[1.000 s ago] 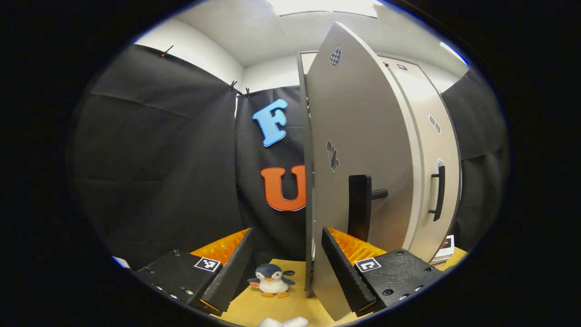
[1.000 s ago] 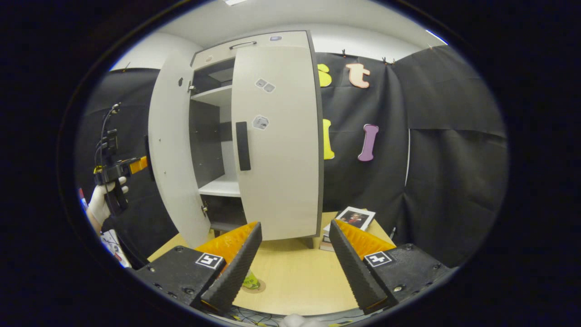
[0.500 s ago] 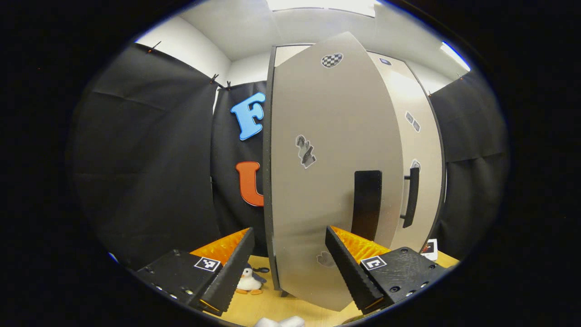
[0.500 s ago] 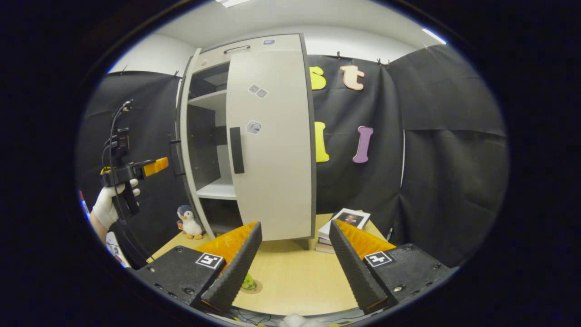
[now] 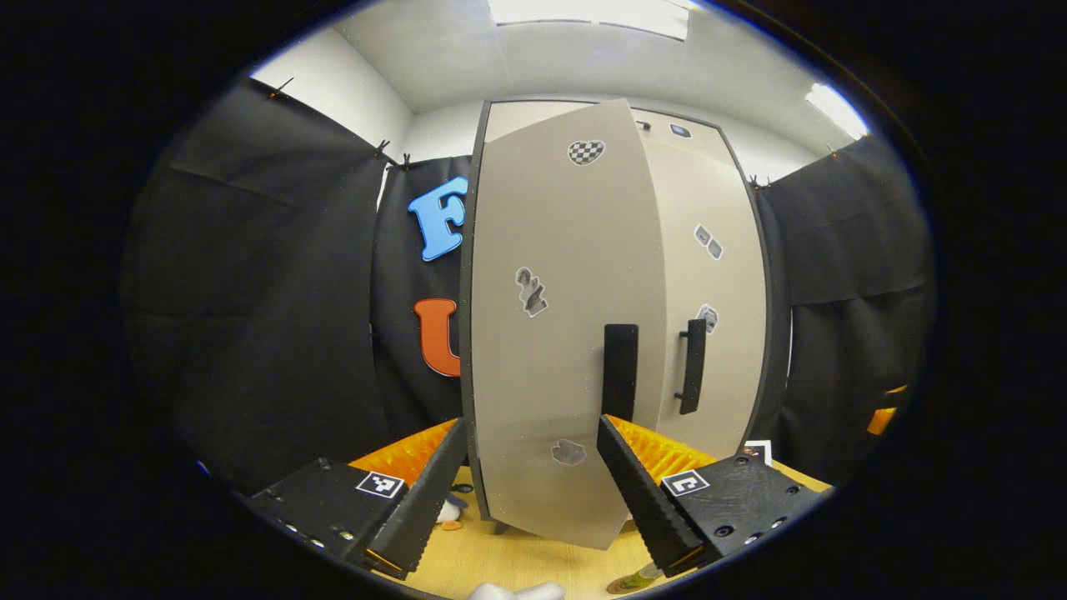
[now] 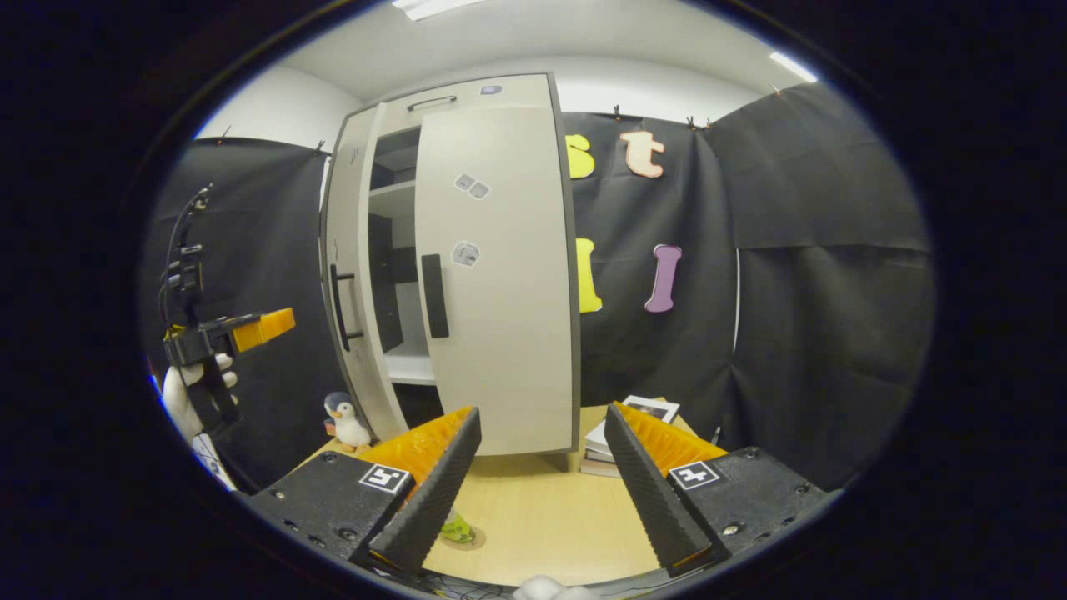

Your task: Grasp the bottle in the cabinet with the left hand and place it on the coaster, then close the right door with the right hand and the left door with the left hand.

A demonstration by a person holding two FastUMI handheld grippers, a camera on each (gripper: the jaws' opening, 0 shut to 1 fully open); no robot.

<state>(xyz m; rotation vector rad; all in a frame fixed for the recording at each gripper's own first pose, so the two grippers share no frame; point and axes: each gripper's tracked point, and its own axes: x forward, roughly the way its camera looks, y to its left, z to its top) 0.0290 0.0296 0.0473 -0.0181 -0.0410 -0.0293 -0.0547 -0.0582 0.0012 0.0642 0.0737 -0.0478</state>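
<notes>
The cabinet's left door point(image 5: 550, 333) stands slightly ajar just ahead of my open left gripper point(image 5: 529, 492), its dark handle point(image 5: 619, 371) above the right finger. The right door point(image 5: 713, 300) lies flat against the cabinet. In the right gripper view the left door point(image 6: 346, 333) leaves a narrow gap that shows the shelves point(image 6: 392, 192), beside the shut right door point(image 6: 496, 283). A gloved hand holds the left gripper point(image 6: 267, 327) left of that door, apart from it. The green bottle point(image 6: 457, 531) stands on the coaster, partly hidden behind a finger of my open right gripper point(image 6: 542, 492).
A toy penguin point(image 6: 343, 421) stands on the wooden table point(image 6: 542, 517) by the cabinet's left foot. Stacked books point(image 6: 633, 421) lie to the right of the cabinet. Black cloth walls close the booth on both sides.
The left door has swung from wide open to nearly shut. The left gripper has followed it round and now faces both doors. The right gripper has barely moved.
</notes>
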